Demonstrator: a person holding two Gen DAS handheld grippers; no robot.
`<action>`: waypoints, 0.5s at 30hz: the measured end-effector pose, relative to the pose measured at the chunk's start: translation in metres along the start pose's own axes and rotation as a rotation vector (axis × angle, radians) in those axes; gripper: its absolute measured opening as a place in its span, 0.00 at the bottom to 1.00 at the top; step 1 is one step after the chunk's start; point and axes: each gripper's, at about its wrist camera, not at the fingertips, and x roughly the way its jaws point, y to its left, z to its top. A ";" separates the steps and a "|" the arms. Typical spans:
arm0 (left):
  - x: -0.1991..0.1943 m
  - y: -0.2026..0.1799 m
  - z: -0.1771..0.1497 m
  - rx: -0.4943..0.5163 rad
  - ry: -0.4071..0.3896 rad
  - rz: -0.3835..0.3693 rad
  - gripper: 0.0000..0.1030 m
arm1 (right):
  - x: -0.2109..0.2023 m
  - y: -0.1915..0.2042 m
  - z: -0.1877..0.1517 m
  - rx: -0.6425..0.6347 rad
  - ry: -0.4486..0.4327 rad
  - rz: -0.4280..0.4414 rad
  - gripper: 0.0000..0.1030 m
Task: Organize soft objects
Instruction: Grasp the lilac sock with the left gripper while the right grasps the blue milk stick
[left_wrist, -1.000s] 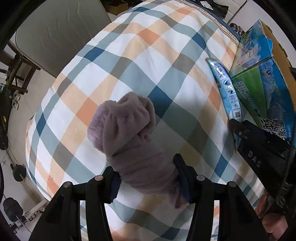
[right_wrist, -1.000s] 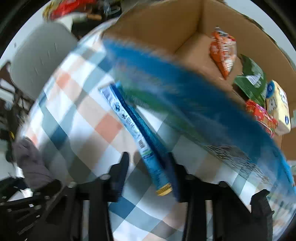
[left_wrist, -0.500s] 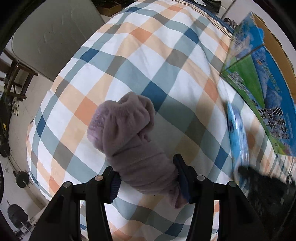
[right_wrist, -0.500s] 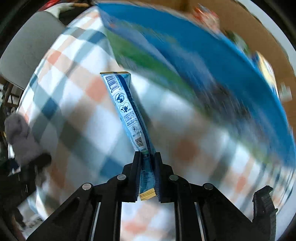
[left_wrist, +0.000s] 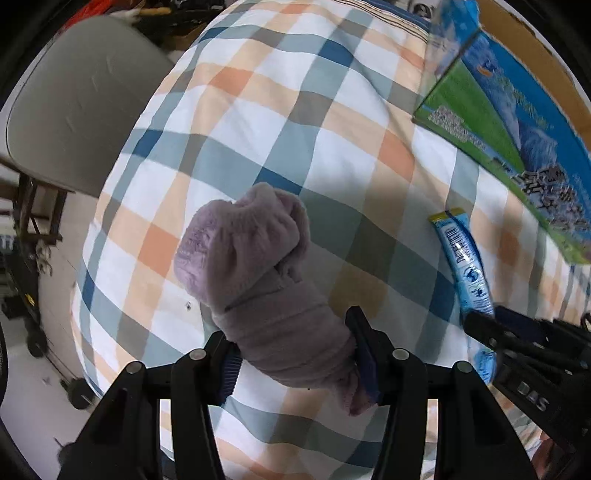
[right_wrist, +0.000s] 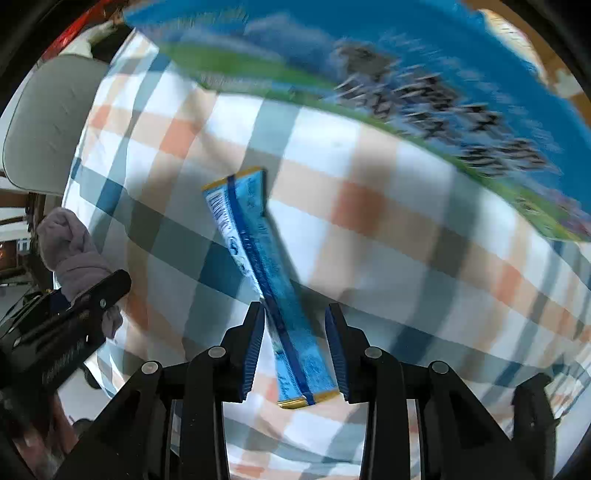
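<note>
- Left claw (left_wrist: 295, 350): I read it as pinching the rolled purple fleece bundle (left_wrist: 255, 273), which sticks out ahead of the fingertips over the plaid bed cover (left_wrist: 332, 155).
- Right claw (right_wrist: 295, 347): fingers spread; the blue snack packet (right_wrist: 266, 269) lies between them (contact unclear, view blurred).
- Printed blue-green carton (left_wrist: 517, 122) sits ahead and right of both claws.

Plaid bed cover (left_wrist: 332, 122): blue/green carton (left_wrist: 517, 122) on right edge, blue sachet (left_wrist: 465, 258) beside
</note>
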 end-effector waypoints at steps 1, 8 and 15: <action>0.000 -0.002 0.001 0.010 -0.003 0.009 0.49 | 0.007 0.003 0.003 -0.004 0.012 0.001 0.36; -0.001 -0.014 0.004 0.060 -0.019 0.036 0.49 | 0.018 0.008 0.002 0.002 0.006 -0.076 0.21; -0.038 -0.042 -0.015 0.150 -0.060 -0.018 0.49 | -0.013 -0.013 -0.027 0.079 -0.050 -0.039 0.16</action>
